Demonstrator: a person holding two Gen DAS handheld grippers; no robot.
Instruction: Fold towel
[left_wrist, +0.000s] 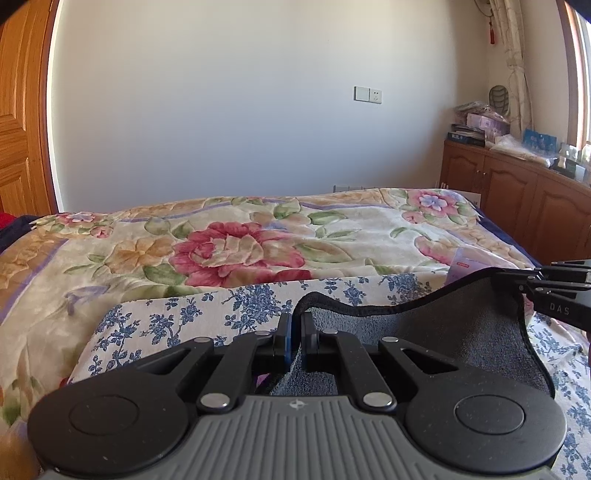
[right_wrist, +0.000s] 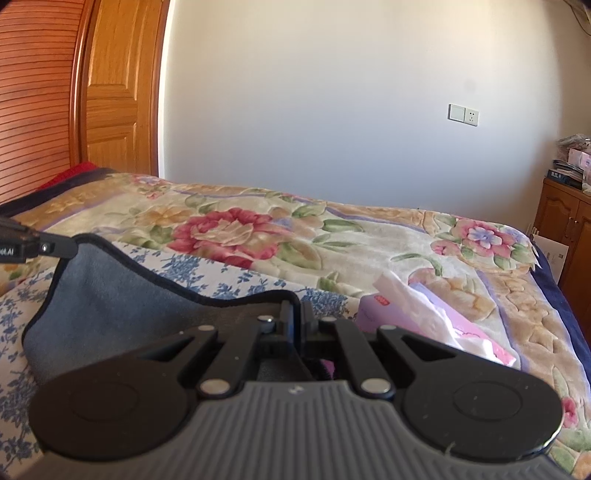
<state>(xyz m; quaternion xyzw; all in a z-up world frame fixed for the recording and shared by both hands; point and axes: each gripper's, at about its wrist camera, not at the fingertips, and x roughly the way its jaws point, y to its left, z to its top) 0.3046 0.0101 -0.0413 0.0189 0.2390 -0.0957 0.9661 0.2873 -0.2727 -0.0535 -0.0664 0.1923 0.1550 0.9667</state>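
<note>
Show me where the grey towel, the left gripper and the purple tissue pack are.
grey towel (left_wrist: 461, 332): left wrist view, middle of its lifted face.
left gripper (left_wrist: 294, 325): left wrist view, between its fingertips, shut on the towel's edge.
purple tissue pack (right_wrist: 458, 325): right wrist view, its pink-purple wrapper, on the floral blanket.

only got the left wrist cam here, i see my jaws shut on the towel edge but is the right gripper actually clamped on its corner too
Observer: Yes. In the right wrist view the right gripper is shut on the grey towel's dark-bound edge.
Operator: anything near that corner i'd drag
Observer: A purple and white packet lies on the floral blanket, just right of the right gripper.
Operator: what's off to my far left
Observer: The right wrist view shows a slatted wooden panel beside the wooden door, beyond the bed's left end.
</note>
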